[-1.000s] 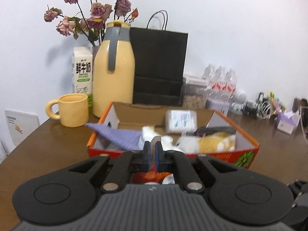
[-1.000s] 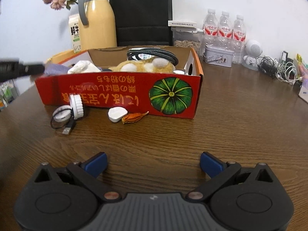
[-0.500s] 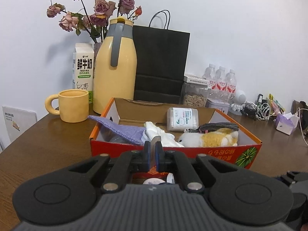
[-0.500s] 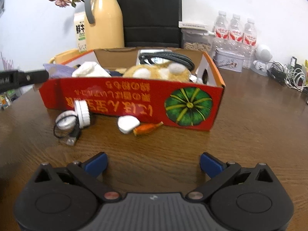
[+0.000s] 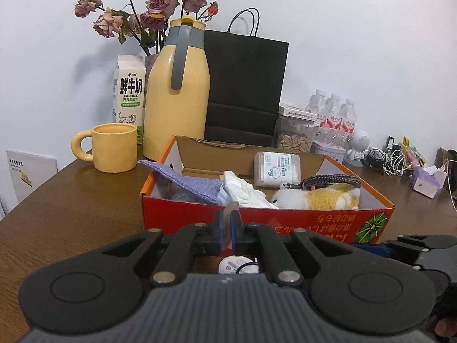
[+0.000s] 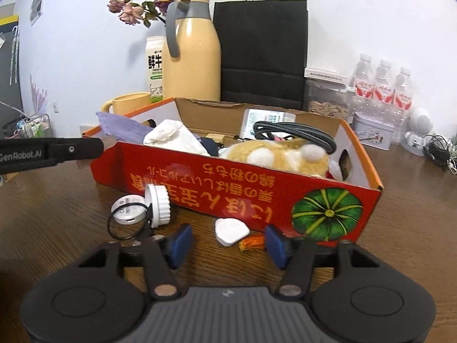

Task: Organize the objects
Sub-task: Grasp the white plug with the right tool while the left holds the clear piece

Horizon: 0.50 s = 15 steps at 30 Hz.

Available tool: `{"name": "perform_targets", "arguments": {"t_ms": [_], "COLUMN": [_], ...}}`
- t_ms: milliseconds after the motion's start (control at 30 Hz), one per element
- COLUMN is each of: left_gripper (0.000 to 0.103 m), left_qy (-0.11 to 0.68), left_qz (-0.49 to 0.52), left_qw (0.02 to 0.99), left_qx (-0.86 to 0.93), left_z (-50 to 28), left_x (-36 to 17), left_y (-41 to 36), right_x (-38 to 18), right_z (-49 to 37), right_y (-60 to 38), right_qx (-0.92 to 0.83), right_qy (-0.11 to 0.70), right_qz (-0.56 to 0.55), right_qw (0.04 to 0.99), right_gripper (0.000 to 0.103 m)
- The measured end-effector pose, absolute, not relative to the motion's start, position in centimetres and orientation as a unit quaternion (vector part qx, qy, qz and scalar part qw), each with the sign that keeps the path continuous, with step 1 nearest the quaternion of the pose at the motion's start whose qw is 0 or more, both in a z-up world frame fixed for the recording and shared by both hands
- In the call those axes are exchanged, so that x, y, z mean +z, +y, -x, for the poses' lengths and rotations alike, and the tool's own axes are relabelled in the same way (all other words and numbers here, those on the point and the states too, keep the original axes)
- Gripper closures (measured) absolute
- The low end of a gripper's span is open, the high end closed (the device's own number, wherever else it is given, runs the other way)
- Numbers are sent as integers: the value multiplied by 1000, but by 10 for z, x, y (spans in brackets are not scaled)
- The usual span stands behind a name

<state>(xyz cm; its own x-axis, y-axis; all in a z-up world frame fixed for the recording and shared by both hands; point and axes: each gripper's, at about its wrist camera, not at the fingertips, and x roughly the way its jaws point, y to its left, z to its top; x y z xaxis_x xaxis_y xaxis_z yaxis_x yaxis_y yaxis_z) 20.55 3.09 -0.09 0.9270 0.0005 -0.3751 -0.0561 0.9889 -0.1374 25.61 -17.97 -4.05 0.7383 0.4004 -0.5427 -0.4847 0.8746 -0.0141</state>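
A red cardboard box [image 6: 200, 177] [image 5: 285, 223] stands on the brown table and holds a plush toy [image 6: 274, 154], a purple cloth [image 5: 194, 183], a white cloth [image 5: 242, 191] and a black cable [image 6: 297, 134]. In front of the box lie a small white pebble-shaped device [image 6: 231, 230], an orange wrapper [image 6: 252, 241], a ribbed white lid [image 6: 158, 205] and a round white device with a black cord [image 6: 128, 210]. My right gripper [image 6: 228, 241] is closing, with the white pebble device and the wrapper between its pads, untouched. My left gripper [image 5: 227, 225] is shut on a thin grey strip [image 5: 231, 207] near the box's left corner.
Behind the box stand a yellow jug [image 5: 178, 91], a yellow mug [image 5: 114, 147], a milk carton [image 5: 128, 97], dried roses and a black paper bag [image 5: 245, 85]. Water bottles [image 6: 382, 85], a tin [image 6: 371, 134] and tangled cables [image 6: 440, 151] crowd the back right.
My right gripper has moved closer to the items in front of the box and its jaws have narrowed around them. The left gripper has stayed shut and hardly moved.
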Motion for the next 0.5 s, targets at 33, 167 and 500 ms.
{"name": "perform_targets", "arguments": {"t_ms": [33, 167, 500], "left_gripper": [97, 97, 97], "left_qy": [191, 195, 191], "left_qz": [73, 74, 74], "left_qw": [979, 978, 979], "left_qx": [14, 9, 2], "left_z": [-206, -205, -203], "left_x": [-1, -2, -1], "left_y": [31, 30, 29], "right_x": [-41, -43, -47], "right_z": [-258, -263, -272], "right_y": [-177, -170, -173], "right_qx": [239, 228, 242], "right_qy": [273, 278, 299], "right_qz": [79, 89, 63], "right_qw": [928, 929, 921], "right_gripper": [53, 59, 76]}}
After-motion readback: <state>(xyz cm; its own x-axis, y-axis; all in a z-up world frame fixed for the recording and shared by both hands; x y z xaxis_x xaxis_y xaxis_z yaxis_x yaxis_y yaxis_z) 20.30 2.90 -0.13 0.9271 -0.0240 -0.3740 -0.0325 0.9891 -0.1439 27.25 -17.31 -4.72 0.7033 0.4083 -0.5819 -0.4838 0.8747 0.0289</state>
